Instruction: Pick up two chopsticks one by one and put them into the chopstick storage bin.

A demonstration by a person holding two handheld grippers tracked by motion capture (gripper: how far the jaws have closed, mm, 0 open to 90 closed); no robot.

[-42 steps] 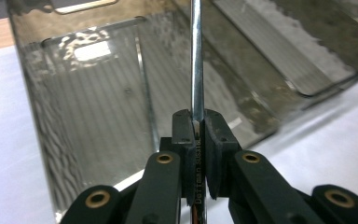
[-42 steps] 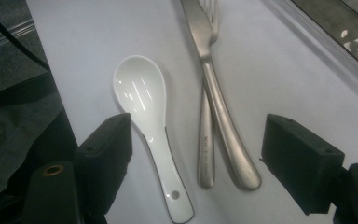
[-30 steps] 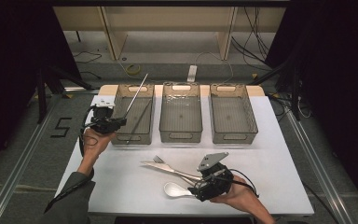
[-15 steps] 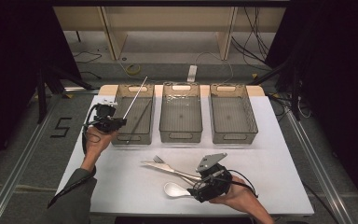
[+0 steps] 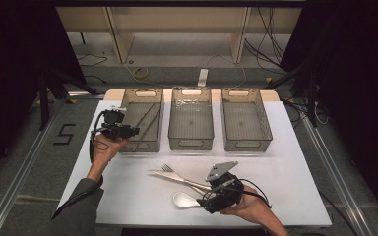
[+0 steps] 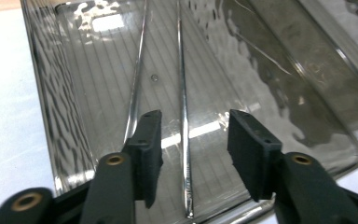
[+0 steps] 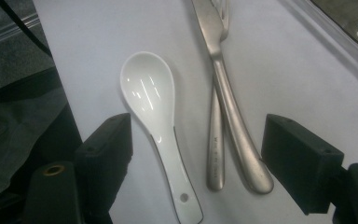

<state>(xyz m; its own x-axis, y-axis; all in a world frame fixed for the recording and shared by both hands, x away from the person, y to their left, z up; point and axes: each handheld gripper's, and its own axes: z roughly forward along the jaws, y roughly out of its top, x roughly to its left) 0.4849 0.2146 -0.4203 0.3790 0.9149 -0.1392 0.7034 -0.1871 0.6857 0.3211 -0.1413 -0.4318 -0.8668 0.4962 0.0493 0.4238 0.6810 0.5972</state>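
Observation:
My left gripper (image 5: 133,131) hangs over the near end of the left clear bin (image 5: 140,146). Its jaws have just been opening and now stand apart. In the left gripper view (image 6: 193,135), a thin metal stick (image 6: 182,116) lies on the bin floor beneath the gap, touching neither pad. A second stick (image 6: 137,84) lies beside it. My right gripper (image 5: 205,195) rests low at the table's front, open wide. Ahead of its jaws (image 7: 200,144) lie a white ceramic spoon (image 7: 151,93), a knife (image 7: 228,107) and a fork handle (image 7: 216,154), none of them gripped.
Three clear bins stand in a row at the back of the white table (image 5: 285,187). The middle bin (image 5: 191,143) and the right bin (image 5: 246,146) hold nothing I can see. The spoon (image 5: 184,199), knife (image 5: 177,177) and fork (image 5: 166,168) lie at the front centre.
The metal stick that rose slanting from the left gripper now lies in the left bin, let go. The left jaws have opened. The right hand has not moved.

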